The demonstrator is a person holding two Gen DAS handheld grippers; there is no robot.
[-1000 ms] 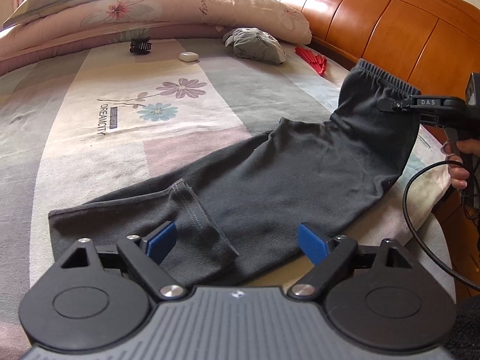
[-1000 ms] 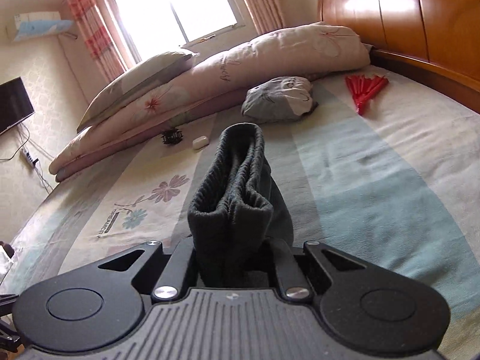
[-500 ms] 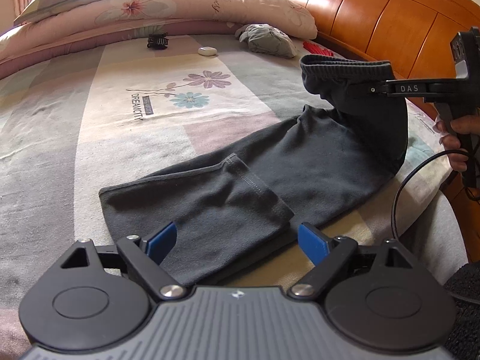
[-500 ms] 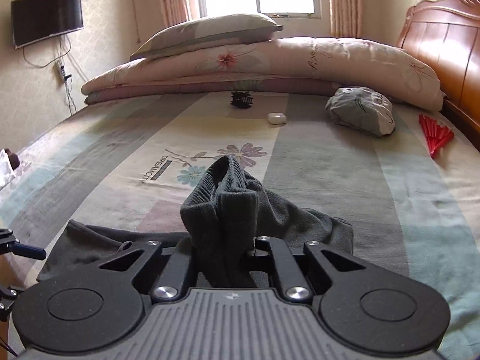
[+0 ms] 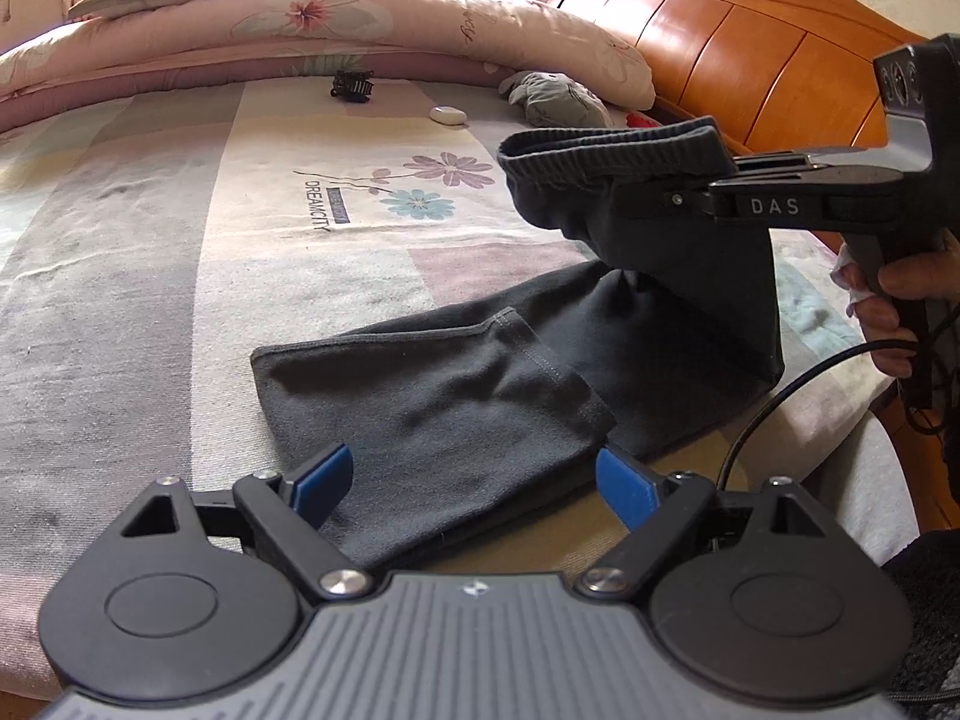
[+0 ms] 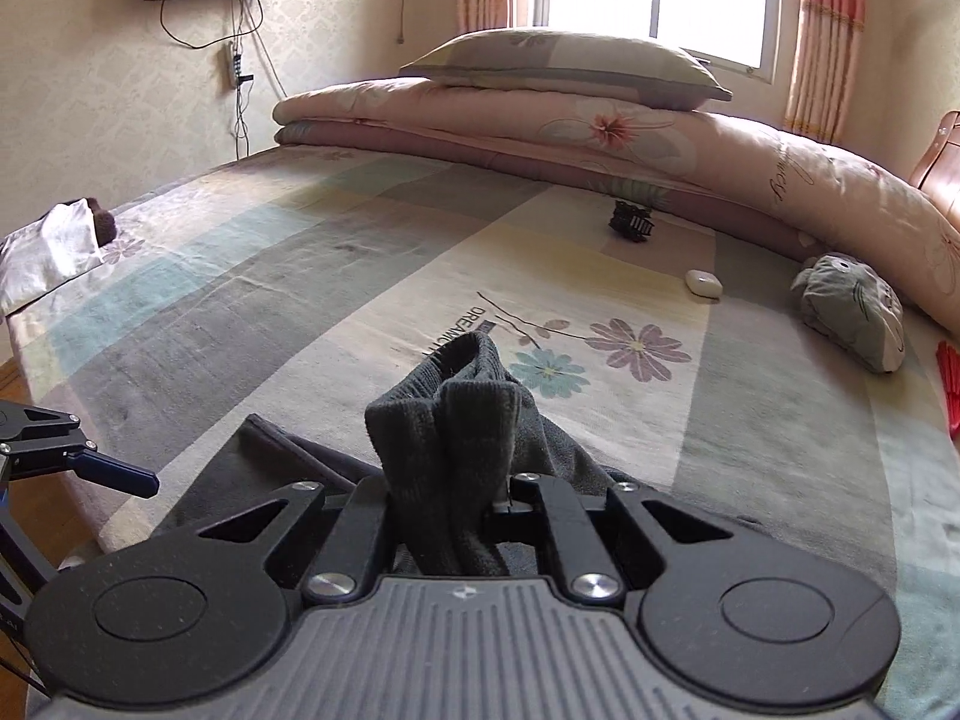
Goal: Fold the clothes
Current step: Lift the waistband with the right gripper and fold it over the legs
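On the bed [image 5: 150,276], dark grey pants [image 5: 456,396] lie by the near edge. The right gripper [image 6: 447,498] is clamped on the waistband, lifting it over the legs. The left gripper [image 5: 474,480] hovers wide apart above the folded cuffs.

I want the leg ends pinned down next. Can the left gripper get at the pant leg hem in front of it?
Probably yes. The left gripper is open, its blue pads either side of the pant leg hem, which lies flat on the bed with nothing between. The right gripper holds the waistband aloft, off to the side.
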